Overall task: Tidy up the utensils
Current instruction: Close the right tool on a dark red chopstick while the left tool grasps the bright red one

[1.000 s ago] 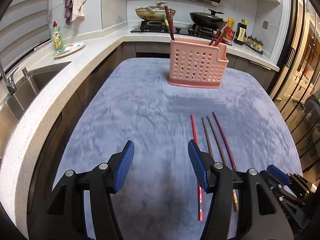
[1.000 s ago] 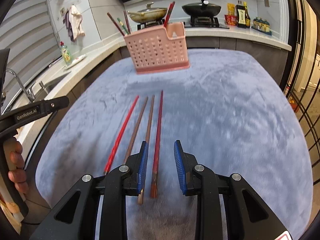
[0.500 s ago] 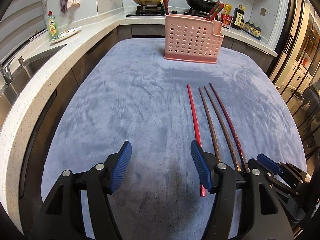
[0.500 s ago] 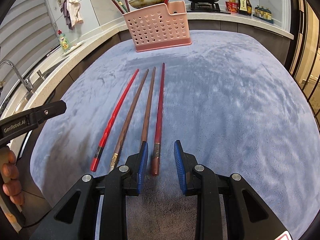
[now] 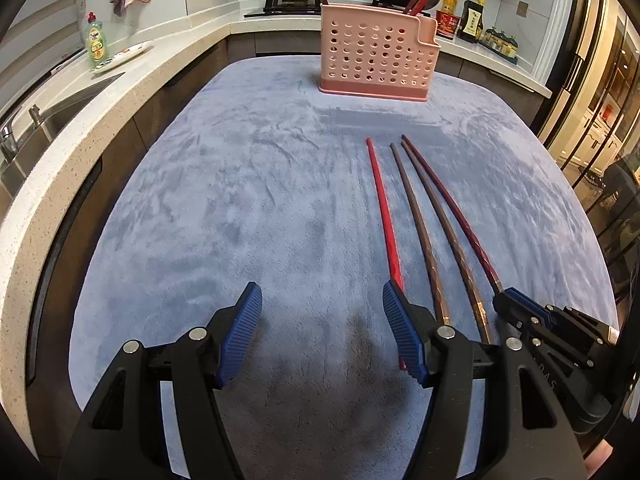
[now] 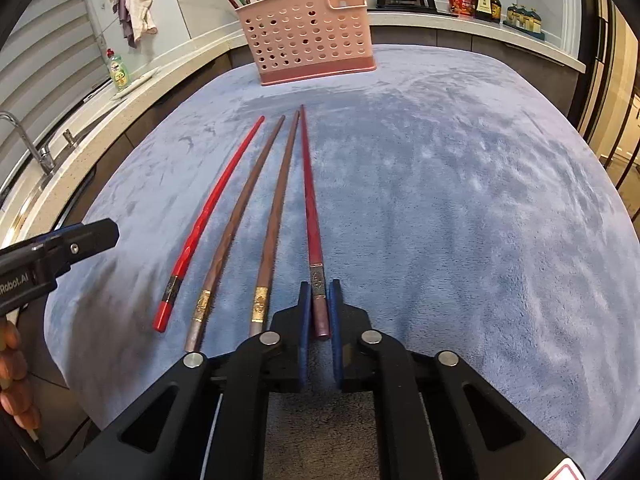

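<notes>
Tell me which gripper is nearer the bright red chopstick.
Left. The left gripper hangs open with the bright red chopstick running behind its right finger; the right gripper is shut on the dark red chopstick, three sticks away.

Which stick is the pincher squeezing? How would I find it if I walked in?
Look at the blue cloth on the table, in front of the pink basket. Four chopsticks lie side by side there, and the right gripper is shut on the thick end of the dark red chopstick. It is the outermost one, farthest from the bright red chopstick, with two brown chopsticks between.
</notes>
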Demonstrator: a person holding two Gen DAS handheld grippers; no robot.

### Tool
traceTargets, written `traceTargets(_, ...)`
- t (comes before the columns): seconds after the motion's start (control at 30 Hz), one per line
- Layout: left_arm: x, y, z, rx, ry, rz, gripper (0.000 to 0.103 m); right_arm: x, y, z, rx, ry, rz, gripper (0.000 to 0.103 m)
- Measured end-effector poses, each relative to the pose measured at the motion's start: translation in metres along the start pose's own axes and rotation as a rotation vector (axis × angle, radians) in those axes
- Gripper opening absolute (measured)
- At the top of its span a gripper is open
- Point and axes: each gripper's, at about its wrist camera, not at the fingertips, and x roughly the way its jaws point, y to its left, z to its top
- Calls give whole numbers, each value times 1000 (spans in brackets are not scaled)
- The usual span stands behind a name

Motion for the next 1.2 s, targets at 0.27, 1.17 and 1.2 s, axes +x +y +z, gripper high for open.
traceTargets(0.27,5,-12,-9,27,28,-21,66,-6,-10,-3,30,-9,-11,7)
traceTargets(1.17,36,-32,-28,97,95,-22,48,-11,-18,-9,61,10,7,7)
traceTargets(1.2,36,-32,-28,96,93,-21,45,-11,-18,-9,61,11,8,7)
